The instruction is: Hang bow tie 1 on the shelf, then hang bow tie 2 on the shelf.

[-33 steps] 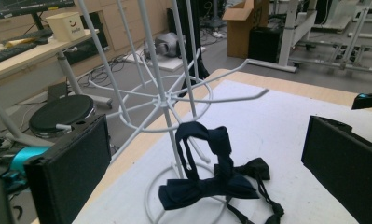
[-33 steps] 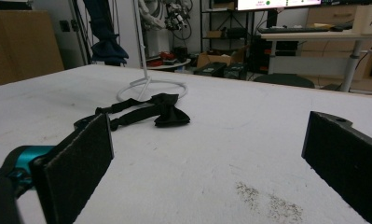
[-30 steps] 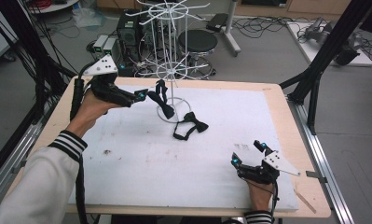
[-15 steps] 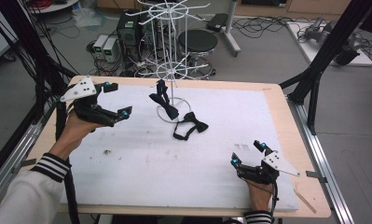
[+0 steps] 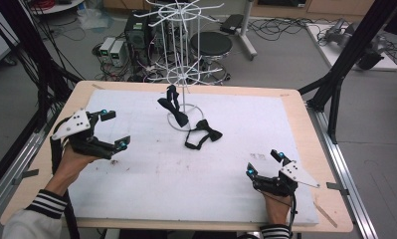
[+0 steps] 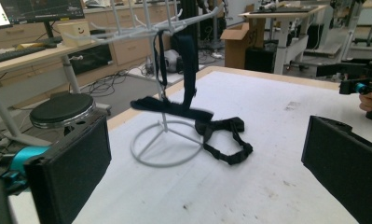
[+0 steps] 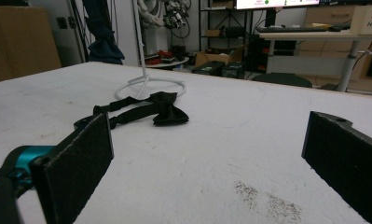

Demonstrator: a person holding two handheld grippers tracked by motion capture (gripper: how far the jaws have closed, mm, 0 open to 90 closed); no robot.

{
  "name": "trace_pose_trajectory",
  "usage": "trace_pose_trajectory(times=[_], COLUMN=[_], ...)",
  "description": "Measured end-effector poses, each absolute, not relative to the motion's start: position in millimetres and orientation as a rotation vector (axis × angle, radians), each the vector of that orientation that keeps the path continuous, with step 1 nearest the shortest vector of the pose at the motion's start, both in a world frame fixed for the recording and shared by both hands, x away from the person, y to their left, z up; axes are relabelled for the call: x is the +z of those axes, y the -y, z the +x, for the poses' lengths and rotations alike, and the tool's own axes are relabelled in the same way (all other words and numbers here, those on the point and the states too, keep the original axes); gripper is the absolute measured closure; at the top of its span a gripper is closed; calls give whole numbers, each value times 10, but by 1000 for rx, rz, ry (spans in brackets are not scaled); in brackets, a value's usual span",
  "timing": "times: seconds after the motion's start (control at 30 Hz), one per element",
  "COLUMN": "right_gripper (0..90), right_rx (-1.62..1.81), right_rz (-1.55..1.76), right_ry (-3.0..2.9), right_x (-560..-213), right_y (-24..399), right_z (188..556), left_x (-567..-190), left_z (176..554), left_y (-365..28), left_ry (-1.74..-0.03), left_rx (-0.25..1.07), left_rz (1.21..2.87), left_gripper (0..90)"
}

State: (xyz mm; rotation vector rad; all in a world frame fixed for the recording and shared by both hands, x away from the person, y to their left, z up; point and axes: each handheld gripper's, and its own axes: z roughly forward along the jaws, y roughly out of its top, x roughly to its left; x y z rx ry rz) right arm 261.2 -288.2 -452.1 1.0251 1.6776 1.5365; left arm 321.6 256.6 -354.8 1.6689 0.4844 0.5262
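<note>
A white wire rack (image 5: 182,74) stands at the back middle of the white mat, its ring base (image 6: 165,144) on the mat. One black bow tie (image 5: 172,107) hangs from a low hook of the rack (image 6: 181,70). A second black bow tie (image 5: 204,133) lies flat just right of the base, its strap looped (image 6: 225,140) (image 7: 162,108). My left gripper (image 5: 112,130) is open over the mat's left side, well left of the rack. My right gripper (image 5: 265,164) rests open near the front right, with nothing between its jaws.
The wooden table's edge (image 5: 305,107) frames the white mat (image 5: 186,174). Black frame posts (image 5: 345,64) rise at the right and left. A round stool (image 5: 211,45), computer boxes and cables sit on the floor behind the table.
My left gripper has let go of the hanging bow tie and drawn back left and toward the front. The tie stays on the rack. The right gripper has not moved.
</note>
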Motion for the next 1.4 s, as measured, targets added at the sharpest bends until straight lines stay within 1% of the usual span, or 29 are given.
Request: trace_pose_trajectory(times=[0.5,1.1,1.2,1.4], right_gripper=[11,12,12,12], right_rx=[1538,1549,1556,1554], right_rz=[1030,1058,1067,1070], right_ry=[-1674,-1664,-1667,-1683], right_x=[-4521,-4516,-4512,-4471], right_y=[2881,2901,2904,2909], right_z=[2611,2631,2632,2649], left_x=[-3768,-3910,-3918,-3955], left_z=[3068,3027,3009,2975], left_y=[-2743,-2823,-2822,-2836], left_ry=[-529,-562,-575,-573], left_rx=[531,539,519,526], left_rz=[1624,1601,1581,1561], left_gripper=[17,17,17,17])
